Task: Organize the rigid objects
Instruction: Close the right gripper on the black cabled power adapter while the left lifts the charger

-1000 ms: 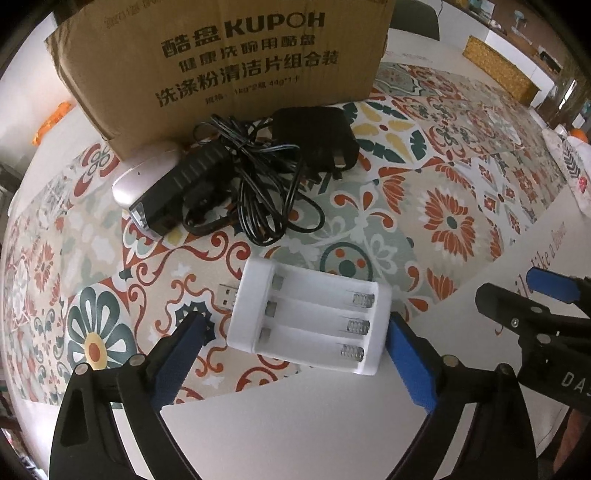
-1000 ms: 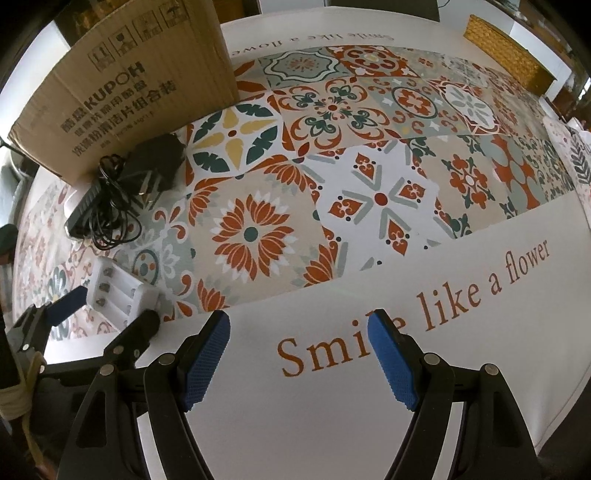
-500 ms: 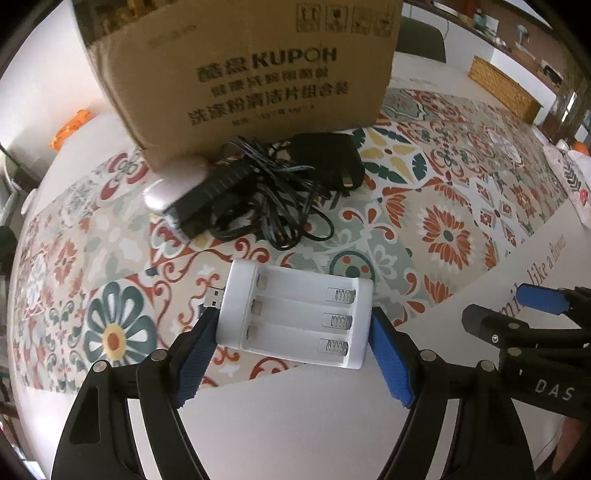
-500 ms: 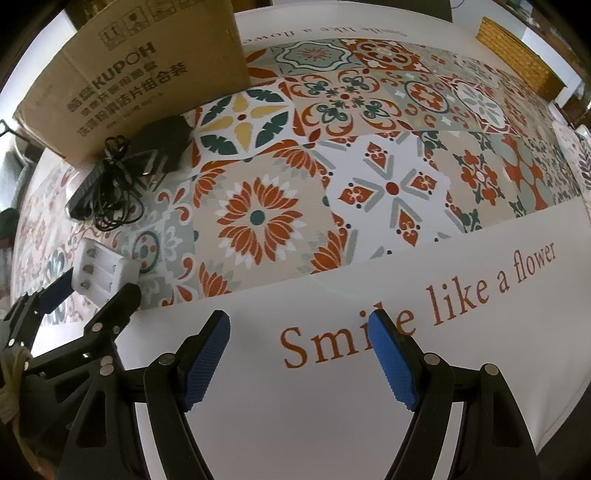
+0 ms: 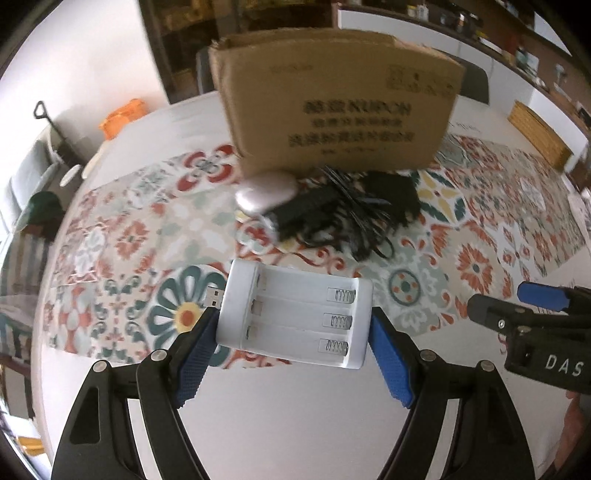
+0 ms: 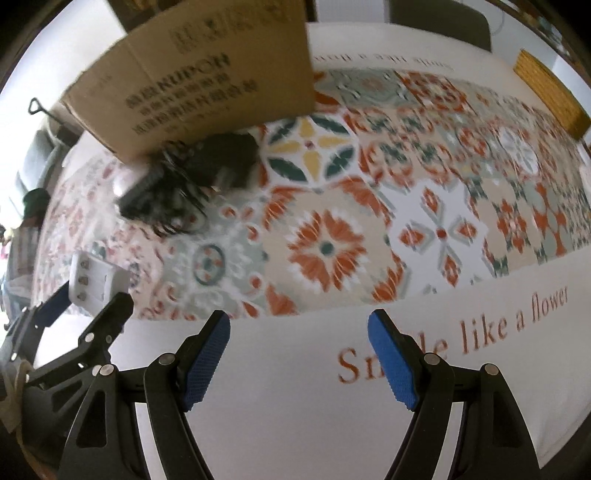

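The white battery charger [image 5: 295, 314] is squeezed between the blue pads of the left gripper [image 5: 293, 354] and is held up over the flowery tablecloth [image 5: 480, 229]. The right gripper [image 6: 297, 354] is held apart over the white part of the cloth, with nothing between its pads. A cardboard box [image 5: 332, 99], a pink case [image 5: 266, 194] and a black tangled charger cable [image 5: 351, 218] are seen farther back on the table.

Setting: a home dining or living room. The tabletop [image 6: 295, 424] carries a decorative cloth printed with floral tile patterns and the phrase "Smile like a flower". A dark chair back [image 5: 476, 83] stands at the far edge. Wall shelves [image 5: 461, 18] behind hold small jars and household items. A woven basket [image 5: 539, 133] sits at the far right.
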{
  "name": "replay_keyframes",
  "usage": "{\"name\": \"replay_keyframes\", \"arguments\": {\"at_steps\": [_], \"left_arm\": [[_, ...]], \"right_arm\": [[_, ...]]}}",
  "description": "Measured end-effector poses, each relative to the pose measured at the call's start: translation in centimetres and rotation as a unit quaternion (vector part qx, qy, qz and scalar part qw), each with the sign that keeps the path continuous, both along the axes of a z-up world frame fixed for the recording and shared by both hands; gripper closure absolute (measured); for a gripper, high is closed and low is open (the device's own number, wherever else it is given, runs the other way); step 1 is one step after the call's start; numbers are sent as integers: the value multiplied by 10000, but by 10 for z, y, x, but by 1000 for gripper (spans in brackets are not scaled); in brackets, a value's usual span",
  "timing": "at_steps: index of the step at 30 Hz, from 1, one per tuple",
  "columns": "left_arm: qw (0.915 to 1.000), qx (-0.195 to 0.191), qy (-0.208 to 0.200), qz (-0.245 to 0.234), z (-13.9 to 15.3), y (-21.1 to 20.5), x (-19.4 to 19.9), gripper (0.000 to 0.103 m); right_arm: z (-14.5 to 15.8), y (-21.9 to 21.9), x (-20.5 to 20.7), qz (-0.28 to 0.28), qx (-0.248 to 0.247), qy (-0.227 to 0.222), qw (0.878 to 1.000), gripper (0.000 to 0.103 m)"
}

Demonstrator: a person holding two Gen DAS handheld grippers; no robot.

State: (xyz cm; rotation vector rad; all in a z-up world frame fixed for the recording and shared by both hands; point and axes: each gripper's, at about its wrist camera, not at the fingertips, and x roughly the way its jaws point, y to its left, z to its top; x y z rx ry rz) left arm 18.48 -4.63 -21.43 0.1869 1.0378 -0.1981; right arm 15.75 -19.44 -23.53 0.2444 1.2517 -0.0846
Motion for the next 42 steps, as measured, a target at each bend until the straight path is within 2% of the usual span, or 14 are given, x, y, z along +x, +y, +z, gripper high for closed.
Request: {"name": "replay_keyframes", "arguments": {"at_steps": [8, 10, 17, 25, 42], "left_arm": [[9984, -37, -324, 457, 20, 15, 10, 24], [9977, -60, -365, 571, 23, 19, 15, 24], [9955, -112, -464, 814, 25, 32, 31, 24], [9949, -92, -437, 902, 19, 37, 47, 24], [9957, -71, -299, 870, 2, 33, 65, 24]], "right_arm": [[24, 20, 35, 523, 116, -441, 9976, 26], [28, 13, 44, 665, 165, -519, 9963, 26], [35, 26, 75, 1055, 150, -588, 9926, 26], [25, 43, 103, 1318, 104, -566, 9896, 18], [-16, 47, 141, 1229, -49, -143, 9923, 16]]}}
